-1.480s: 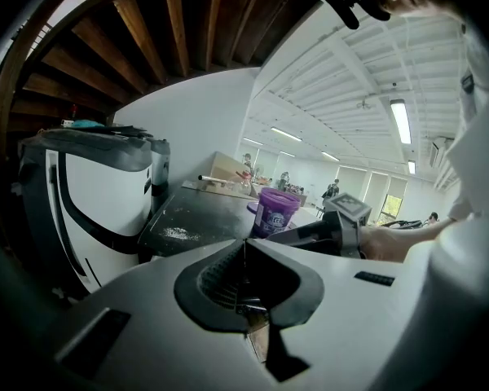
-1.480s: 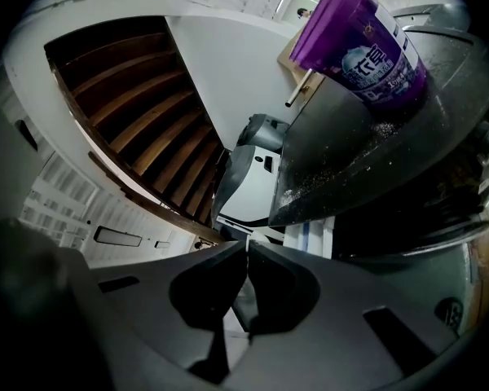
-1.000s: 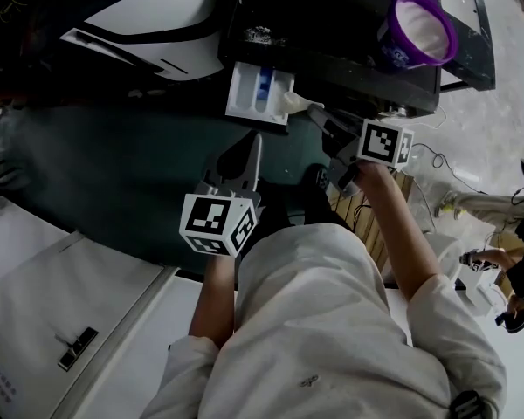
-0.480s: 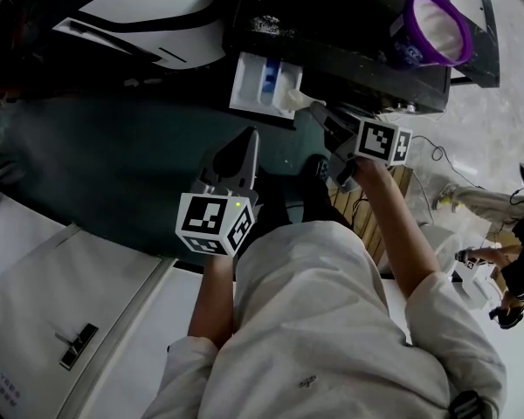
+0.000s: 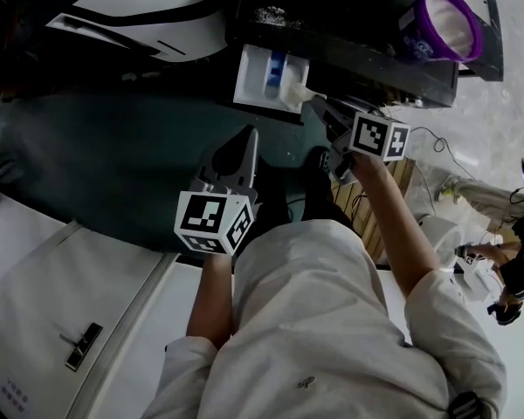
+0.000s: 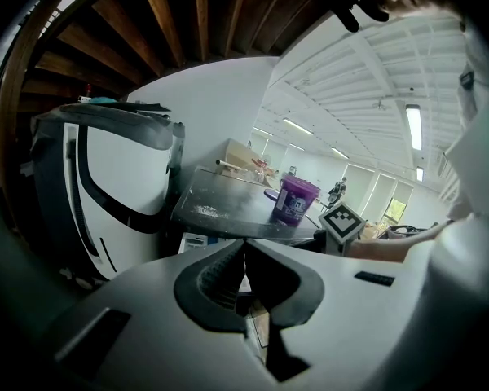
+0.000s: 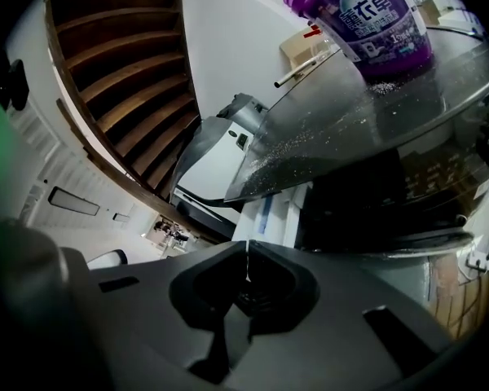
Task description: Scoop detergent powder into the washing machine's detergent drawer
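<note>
The white detergent drawer (image 5: 260, 75), with a blue insert, stands pulled out below the machine's dark top. In the head view my right gripper (image 5: 321, 112) is shut on a white scoop (image 5: 293, 92) whose bowl lies over the drawer's right compartment. In the right gripper view my right gripper (image 7: 246, 249) shows closed jaws, with the drawer (image 7: 269, 214) just beyond. The purple detergent tub (image 5: 445, 20) stands open on the top, also seen as a tub (image 7: 375, 15) from below. My left gripper (image 5: 251, 138) hangs shut and empty below the drawer; its tips (image 6: 244, 244) meet.
Spilled powder (image 7: 310, 157) dusts the dark top. The white washing machine body (image 5: 148, 7) lies to the drawer's left, and a white cabinet (image 5: 52, 304) at lower left. A wooden pallet (image 5: 367, 208) and cables are at the right, with people (image 5: 506, 269) farther off.
My right gripper has carried the scoop a little left and up, from beside the drawer to over its right compartment. The left gripper has barely moved.
</note>
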The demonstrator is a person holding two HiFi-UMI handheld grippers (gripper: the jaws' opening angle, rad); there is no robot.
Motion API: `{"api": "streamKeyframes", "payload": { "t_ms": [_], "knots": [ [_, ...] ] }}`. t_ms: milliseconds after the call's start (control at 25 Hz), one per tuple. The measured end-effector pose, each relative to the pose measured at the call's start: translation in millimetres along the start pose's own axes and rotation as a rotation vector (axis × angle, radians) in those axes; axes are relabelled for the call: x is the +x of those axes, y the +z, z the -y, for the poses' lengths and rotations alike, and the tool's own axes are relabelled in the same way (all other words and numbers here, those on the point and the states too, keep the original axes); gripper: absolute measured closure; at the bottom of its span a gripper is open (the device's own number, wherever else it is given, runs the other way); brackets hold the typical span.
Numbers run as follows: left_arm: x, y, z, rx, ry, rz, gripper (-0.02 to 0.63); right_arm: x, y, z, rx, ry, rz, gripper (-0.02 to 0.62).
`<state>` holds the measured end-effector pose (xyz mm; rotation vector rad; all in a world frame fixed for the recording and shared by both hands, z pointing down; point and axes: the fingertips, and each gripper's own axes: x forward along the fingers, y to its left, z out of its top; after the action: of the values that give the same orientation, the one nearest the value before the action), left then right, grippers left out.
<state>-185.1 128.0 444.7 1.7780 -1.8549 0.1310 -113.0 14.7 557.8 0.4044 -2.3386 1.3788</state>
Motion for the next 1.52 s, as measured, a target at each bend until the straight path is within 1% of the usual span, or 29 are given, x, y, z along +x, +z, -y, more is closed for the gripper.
{"api": "streamKeyframes", "payload": {
  "t_ms": [240,600,800,920,1080,1360,1520],
  "knots": [
    [0.0,-2.7,-4.9,-0.001,-0.013,-0.009,0.588,8.6,-6.1,7.7,-0.061,-0.047,-0.016,0.586],
    [0.1,-6.2,-11.6,-0.004,-0.024,-0.018,0.588,18.9,-9.5,7.8,-0.191,-0.093,-0.046,0.586],
    [-1.9,-7.6,-13.1,-0.002,-0.026,-0.021,0.588,22.2,-16.3,9.6,-0.225,-0.112,-0.063,0.586],
    [-3.9,-8.1,-16.1,-0.002,-0.023,-0.022,0.588,24.4,-18.8,10.5,-0.264,-0.125,-0.072,0.586],
    [-5.8,-9.0,-18.4,-0.001,-0.02,-0.025,0.588,27.6,-21.3,10.1,-0.354,-0.151,-0.093,0.586],
    [-7.2,-8.5,-21.0,0.005,-0.021,-0.032,0.588,33.1,-23.8,8.5,-0.564,-0.214,-0.139,0.586],
    [-7.7,-8.0,-24.7,0.005,-0.016,-0.031,0.588,35.2,-26.0,5.4,-0.653,-0.23,-0.162,0.586]
  ]
}}
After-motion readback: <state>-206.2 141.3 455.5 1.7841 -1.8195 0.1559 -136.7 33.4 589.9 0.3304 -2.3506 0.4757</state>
